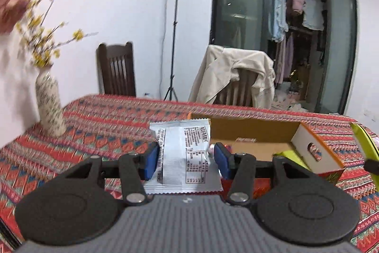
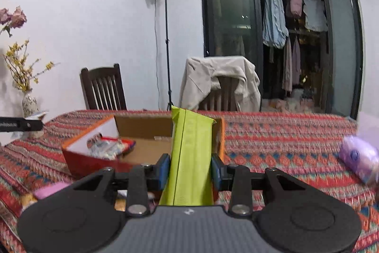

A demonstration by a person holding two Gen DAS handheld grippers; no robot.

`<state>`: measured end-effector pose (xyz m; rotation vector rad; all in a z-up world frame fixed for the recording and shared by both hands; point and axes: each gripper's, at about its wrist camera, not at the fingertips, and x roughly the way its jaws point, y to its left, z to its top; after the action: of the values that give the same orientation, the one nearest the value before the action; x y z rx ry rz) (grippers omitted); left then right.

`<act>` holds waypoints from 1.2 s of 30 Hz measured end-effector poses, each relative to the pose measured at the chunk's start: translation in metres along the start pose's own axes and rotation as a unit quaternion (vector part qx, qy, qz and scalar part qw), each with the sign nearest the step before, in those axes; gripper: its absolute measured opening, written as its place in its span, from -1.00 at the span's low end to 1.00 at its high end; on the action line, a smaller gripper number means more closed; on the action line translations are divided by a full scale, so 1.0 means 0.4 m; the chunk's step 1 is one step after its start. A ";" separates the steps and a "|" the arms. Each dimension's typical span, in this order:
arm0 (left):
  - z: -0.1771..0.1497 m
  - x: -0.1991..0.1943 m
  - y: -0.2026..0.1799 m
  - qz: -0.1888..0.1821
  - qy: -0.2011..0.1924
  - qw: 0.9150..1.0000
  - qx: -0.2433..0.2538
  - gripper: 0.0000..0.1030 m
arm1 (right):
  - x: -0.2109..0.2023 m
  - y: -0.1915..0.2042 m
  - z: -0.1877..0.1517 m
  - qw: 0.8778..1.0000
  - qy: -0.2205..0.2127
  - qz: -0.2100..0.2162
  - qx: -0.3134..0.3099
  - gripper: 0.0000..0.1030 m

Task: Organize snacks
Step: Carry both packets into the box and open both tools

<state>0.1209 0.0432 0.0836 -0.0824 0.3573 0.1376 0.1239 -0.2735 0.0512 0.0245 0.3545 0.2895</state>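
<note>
My left gripper (image 1: 187, 161) is shut on a white snack packet (image 1: 183, 153) printed with black text, held upright above the table, just in front of the open orange cardboard box (image 1: 315, 148). My right gripper (image 2: 190, 171) is shut on a long lime-green snack pack (image 2: 189, 158), also lifted, with the same box (image 2: 78, 151) behind it and to its left. Inside the box lie a few wrapped snacks (image 2: 109, 146). The green pack (image 1: 362, 146) shows at the right edge of the left wrist view, and the left gripper's finger (image 2: 21, 126) at the left edge of the right wrist view.
The table wears a red patterned cloth (image 2: 284, 146). A flowered vase (image 1: 49, 106) stands at its far left. A purple packet (image 2: 360, 158) lies at the right and a pink one (image 2: 49, 190) near the front left. Two wooden chairs (image 2: 101, 89), one draped with a jacket (image 2: 220, 84), stand behind.
</note>
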 end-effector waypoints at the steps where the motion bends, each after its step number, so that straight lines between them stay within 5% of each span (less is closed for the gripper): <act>1: 0.013 0.004 -0.015 -0.005 -0.005 1.000 0.005 0.00 | 0.007 0.006 0.017 1.000 -0.006 0.004 -0.002 -0.31; 8: 0.081 0.063 -0.091 -0.027 -0.019 0.999 0.014 0.00 | 0.063 0.044 0.123 0.999 -0.027 0.032 0.004 -0.31; 18: 0.149 0.208 -0.144 -0.009 -0.014 1.000 -0.011 0.00 | 0.204 0.071 0.214 0.999 -0.026 0.022 0.003 -0.31; 36: 0.047 0.428 -0.122 0.008 0.061 0.998 -0.034 0.00 | 0.456 0.003 0.101 0.998 0.038 0.013 0.039 -0.31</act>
<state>0.2932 0.0175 0.0433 -0.1562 0.4749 0.1601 0.3012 -0.2195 0.0275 0.0955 0.4415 0.3029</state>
